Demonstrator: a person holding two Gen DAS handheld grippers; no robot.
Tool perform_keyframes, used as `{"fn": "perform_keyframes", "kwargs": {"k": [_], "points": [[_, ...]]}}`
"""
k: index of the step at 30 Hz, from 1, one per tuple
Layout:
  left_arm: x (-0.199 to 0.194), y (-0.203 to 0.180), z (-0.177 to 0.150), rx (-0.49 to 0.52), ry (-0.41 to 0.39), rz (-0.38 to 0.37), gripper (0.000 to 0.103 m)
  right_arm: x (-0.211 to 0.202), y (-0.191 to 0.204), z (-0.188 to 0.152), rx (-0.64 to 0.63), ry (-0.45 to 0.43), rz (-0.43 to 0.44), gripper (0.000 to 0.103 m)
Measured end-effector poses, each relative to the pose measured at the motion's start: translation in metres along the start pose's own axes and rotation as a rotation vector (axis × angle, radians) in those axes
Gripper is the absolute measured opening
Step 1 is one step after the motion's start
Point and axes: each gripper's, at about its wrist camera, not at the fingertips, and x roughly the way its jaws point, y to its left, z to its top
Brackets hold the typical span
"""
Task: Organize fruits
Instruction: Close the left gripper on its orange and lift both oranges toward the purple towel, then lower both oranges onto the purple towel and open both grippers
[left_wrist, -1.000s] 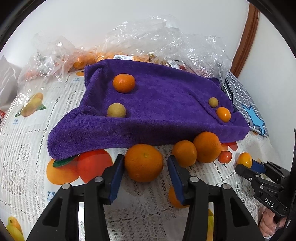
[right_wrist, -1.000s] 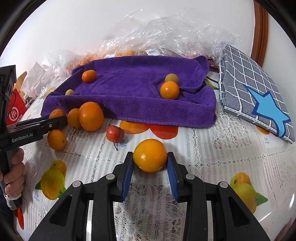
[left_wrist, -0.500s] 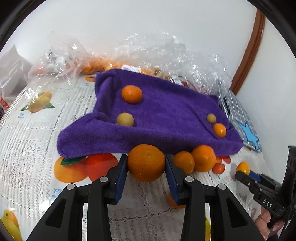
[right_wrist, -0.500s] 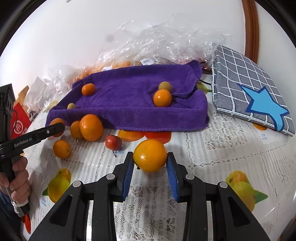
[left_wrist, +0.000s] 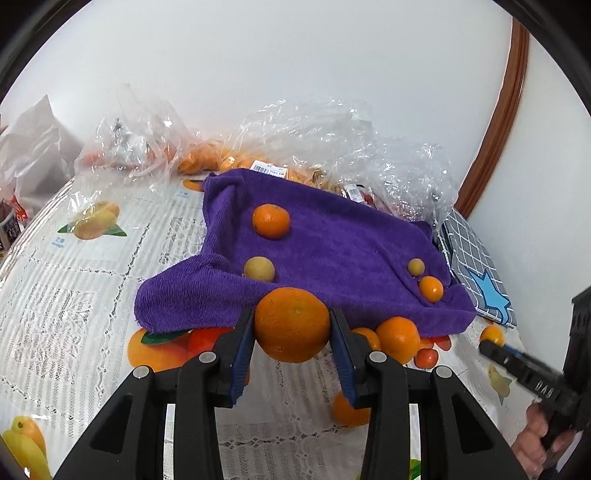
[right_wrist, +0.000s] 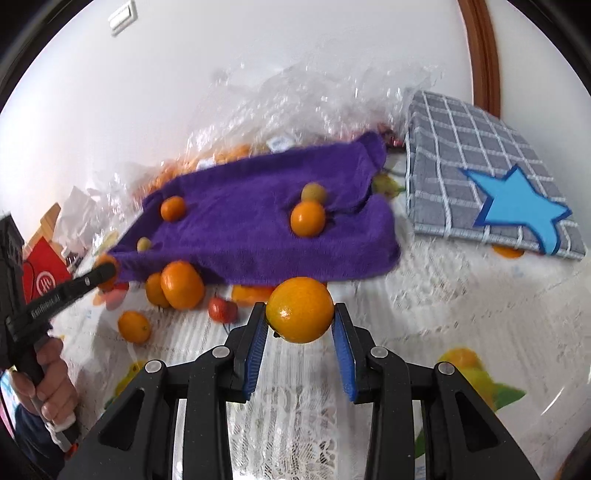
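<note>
Counting from left to right on the purple towel (left_wrist: 332, 251), four fruits are seen: a small orange (left_wrist: 270, 220) near its far-left corner, a yellowish round fruit (left_wrist: 259, 268) by its near-left fold, and a second yellowish fruit (left_wrist: 416, 266) touching a small orange one (left_wrist: 430, 288) near its right edge.

Two more oranges are held off the table (left_wrist: 66, 295). A large orange (left_wrist: 291, 325) with dimpled, deep-orange skin is pinched between the blue pads of the left gripper (left_wrist: 292, 345), in front of the towel's near edge. A smoother, glossier, lighter orange (right_wrist: 300, 310) is pinched by the right gripper (right_wrist: 300, 341), above the lace cloth near the towel's near-right corner. Both pairs of jaws are pressed against the fruit's sides.

On the table along the towel's near edge, loose fruit is counted in the right wrist view: a single small orange (right_wrist: 134, 326) nearest the front, two oranges (right_wrist: 177, 284) touching each other just below the towel, and one small red fruit (right_wrist: 221, 309) to their right. Another orange is partly hidden behind the left gripper's tip.

At the table's far edge, crumpled clear plastic bags (left_wrist: 332, 147) holding more oranges are seen; their number cannot be told. One grey checked cloth with a blue star (right_wrist: 491, 184) lies at the table's right edge, just beside the towel. Printed fruit pictures on the tablecloth are not counted.
</note>
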Motion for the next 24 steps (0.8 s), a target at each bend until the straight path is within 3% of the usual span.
{"fn": "perform_keyframes", "kwargs": {"k": [6, 15, 24], "points": [[0.000, 0.001, 0.001, -0.008, -0.002, -0.004, 0.038, -0.011, -0.002, 0.027, -0.017, -0.064, -0.006, 0.035], [-0.002, 0.010, 0.006, -0.063, -0.017, -0.010, 0.038, 0.002, -0.014, 0.055, -0.004, -0.087, -0.034, 0.035], [0.001, 0.016, 0.046, -0.090, -0.062, 0.003, 0.038, 0.018, -0.017, 0.069, -0.011, -0.079, -0.046, 0.035]]}}
